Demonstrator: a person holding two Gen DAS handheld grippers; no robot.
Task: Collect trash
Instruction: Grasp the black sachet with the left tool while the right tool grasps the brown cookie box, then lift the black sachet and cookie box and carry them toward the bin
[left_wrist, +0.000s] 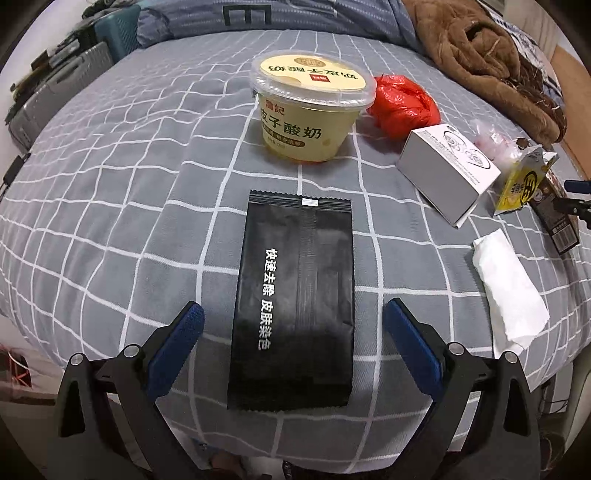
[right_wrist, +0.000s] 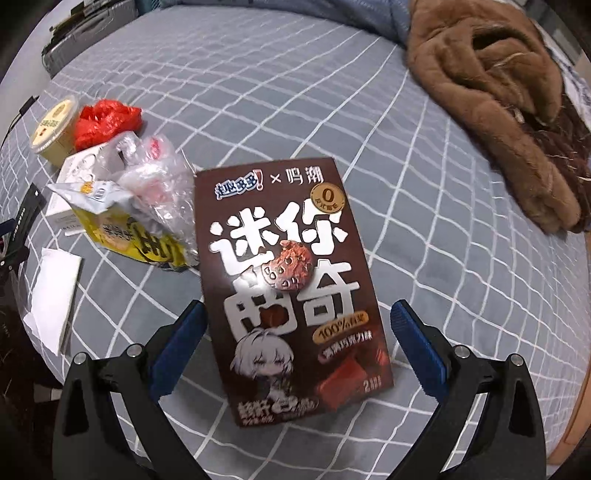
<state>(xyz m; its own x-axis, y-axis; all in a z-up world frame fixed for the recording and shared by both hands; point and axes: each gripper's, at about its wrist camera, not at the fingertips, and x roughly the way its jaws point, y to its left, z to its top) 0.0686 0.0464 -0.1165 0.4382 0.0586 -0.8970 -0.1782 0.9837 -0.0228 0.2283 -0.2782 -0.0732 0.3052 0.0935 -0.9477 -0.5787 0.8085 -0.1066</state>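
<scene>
Black sachet (left_wrist: 293, 302) lies flat on the bedspread (left_wrist: 129, 229), lengthwise between the spread fingers of the left gripper (left_wrist: 293, 332); neither pad touches it. Brown cookie box (right_wrist: 291, 291) lies flat and slightly skewed between the fingers of the right gripper (right_wrist: 299, 328), also wide apart and holding nothing.

Other trash further out: yoghurt cup (left_wrist: 310, 107) with lid on, upright; red plastic bag (left_wrist: 404, 103) just beside it; white carton (left_wrist: 448, 171); yellow wrapper (right_wrist: 129, 225) with crumpled clear film (right_wrist: 155, 177) over it; white tissue (left_wrist: 511, 291) near the bed edge.

Risks, as judged:
- Sachet is thin and flat on soft fabric. Fingers closing at its sides may pinch quilt instead, or buckle the foil so it slides out.
- Box sits at an angle to the right jaws; closing on it crooked could pivot it out of the grip.
- Both items lie near the bed's front edge; a nudge could push them off.
- Tissue and film are light and may shift with any sweep of the arm.

Surface: grey quilt with white grid, soft, uneven. Room: brown fleece garment (right_wrist: 498, 96) on the right of the bed, pillow (left_wrist: 258, 18) at the head, suitcases (left_wrist: 55, 85) beside the bed at far left.
</scene>
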